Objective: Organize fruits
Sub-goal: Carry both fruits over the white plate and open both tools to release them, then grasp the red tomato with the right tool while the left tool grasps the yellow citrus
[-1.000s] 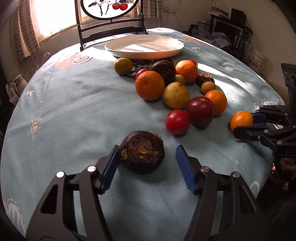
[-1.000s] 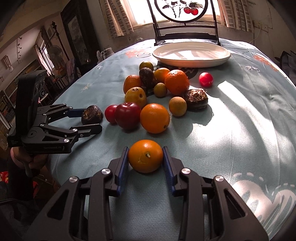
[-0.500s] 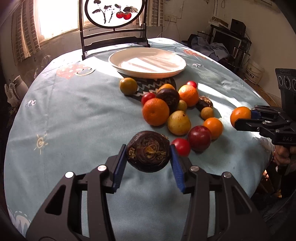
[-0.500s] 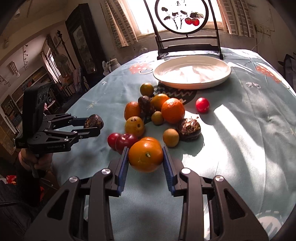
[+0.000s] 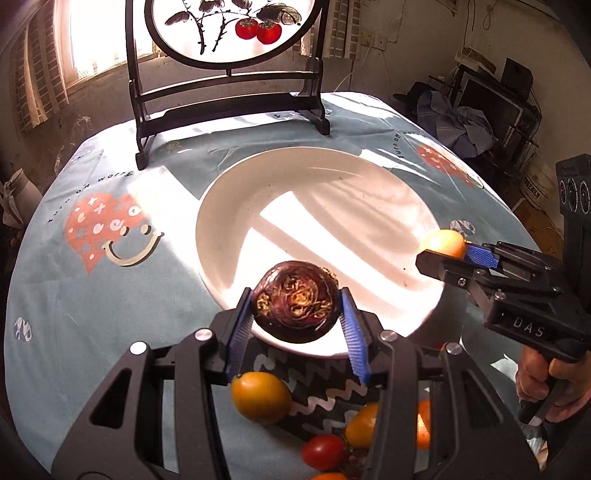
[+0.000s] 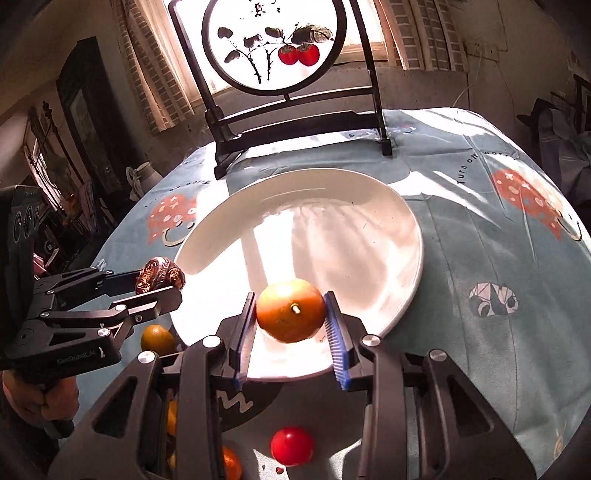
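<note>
Left gripper (image 5: pixel 296 322): its blue jaws were closed on a dark purple fruit (image 5: pixel 295 301) with curly yellow bits on its face. The fruit was over the near rim of the white plate (image 5: pixel 236 199).
Right gripper (image 6: pixel 290 334): its blue jaws were pressed on an orange (image 6: pixel 290 310), one on each side. The orange had a little stem stub and was over the near edge of the plate.
Writing on the grippers: the left wrist view showed "DAS" on the side of the right gripper. The right wrist view showed pale letters on the left gripper, too blurry to be sure of.
Writing on the cloth: the blue tablecloth (image 5: pixel 74 295) on the worktop had words curved over a red heart with a smile (image 5: pixel 107 229). The right wrist view showed "Turn off wor" by another heart.
Only in the left wrist view: a yellow-green fruit (image 5: pixel 260 396) just under the left gripper, and a hand (image 5: pixel 554 384) holding the right gripper.
Only in the right wrist view: a red round fruit (image 6: pixel 291 445) on the cloth, alone below the plate.
Both views: a round painted screen (image 5: pixel 229 29) with two red fruits stood behind the plate.
</note>
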